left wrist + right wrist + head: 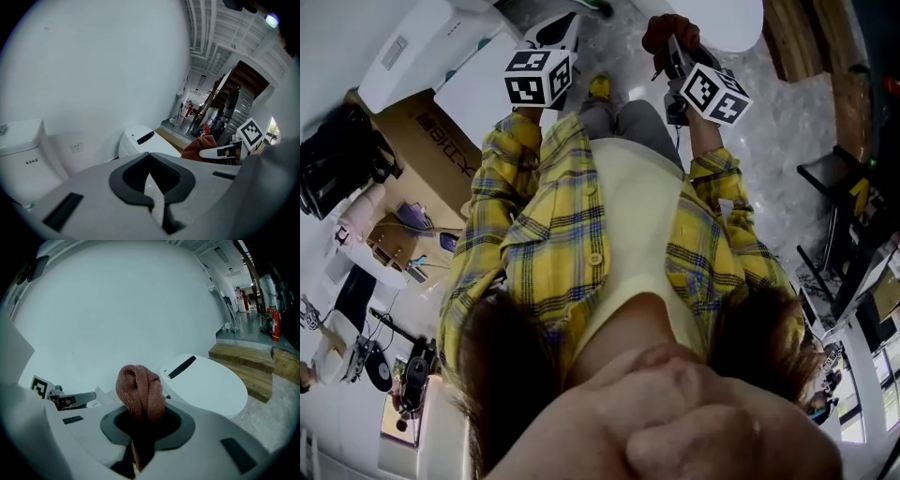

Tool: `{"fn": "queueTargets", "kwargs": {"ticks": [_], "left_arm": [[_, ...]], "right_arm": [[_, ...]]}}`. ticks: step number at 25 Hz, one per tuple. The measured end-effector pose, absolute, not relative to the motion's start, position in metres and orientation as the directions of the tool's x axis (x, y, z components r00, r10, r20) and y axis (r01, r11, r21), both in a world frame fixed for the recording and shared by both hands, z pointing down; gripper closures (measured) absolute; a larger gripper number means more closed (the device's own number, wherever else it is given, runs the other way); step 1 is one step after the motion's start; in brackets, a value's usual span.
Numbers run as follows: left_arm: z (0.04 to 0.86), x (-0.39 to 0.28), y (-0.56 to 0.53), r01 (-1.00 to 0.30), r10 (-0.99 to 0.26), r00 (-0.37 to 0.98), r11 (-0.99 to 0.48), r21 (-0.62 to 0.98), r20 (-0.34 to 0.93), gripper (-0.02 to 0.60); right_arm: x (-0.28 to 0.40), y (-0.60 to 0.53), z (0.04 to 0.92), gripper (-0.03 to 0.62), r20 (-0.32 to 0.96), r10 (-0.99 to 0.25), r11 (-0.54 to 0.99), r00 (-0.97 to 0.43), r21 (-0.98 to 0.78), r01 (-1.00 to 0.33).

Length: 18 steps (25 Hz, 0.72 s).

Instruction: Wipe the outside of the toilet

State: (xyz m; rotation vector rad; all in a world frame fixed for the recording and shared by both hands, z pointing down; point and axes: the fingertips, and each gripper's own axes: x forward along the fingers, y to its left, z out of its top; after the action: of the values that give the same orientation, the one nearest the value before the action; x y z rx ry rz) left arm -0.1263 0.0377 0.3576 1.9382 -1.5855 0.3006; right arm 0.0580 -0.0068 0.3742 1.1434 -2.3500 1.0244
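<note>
My right hand-held gripper (140,437) was clamped on a bunched reddish-brown cloth (140,390), held apart from the white toilet (211,390), which stood lid down against the wall. My left hand-held gripper (152,187) was closed on nothing. Wooden steps (243,364) lay beside the toilet. A second cistern (21,150) and a cardboard box (431,141) bore print I couldn't read.

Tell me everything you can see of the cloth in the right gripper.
The cloth is reddish-brown, with a coarse weave that looks knitted or like terry. It is bunched and folded over into a rounded loop that stands up out of the right gripper, whose jaws are shut on its lower part. It is held in the air near the white toilet and appears to touch nothing but the jaws.
</note>
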Motion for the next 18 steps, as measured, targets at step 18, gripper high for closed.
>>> {"fn": "queueTargets", "kwargs": {"ticks": [18], "left_arm": [[0.393,-0.149,-0.024,-0.940,-0.816,0.154,0.053,0.337,0.557,0.574]], "right_arm": [[-0.023,-0.087,0.423,0.512,0.584,-0.389,0.525,-0.713,-0.496,-0.692]]}}
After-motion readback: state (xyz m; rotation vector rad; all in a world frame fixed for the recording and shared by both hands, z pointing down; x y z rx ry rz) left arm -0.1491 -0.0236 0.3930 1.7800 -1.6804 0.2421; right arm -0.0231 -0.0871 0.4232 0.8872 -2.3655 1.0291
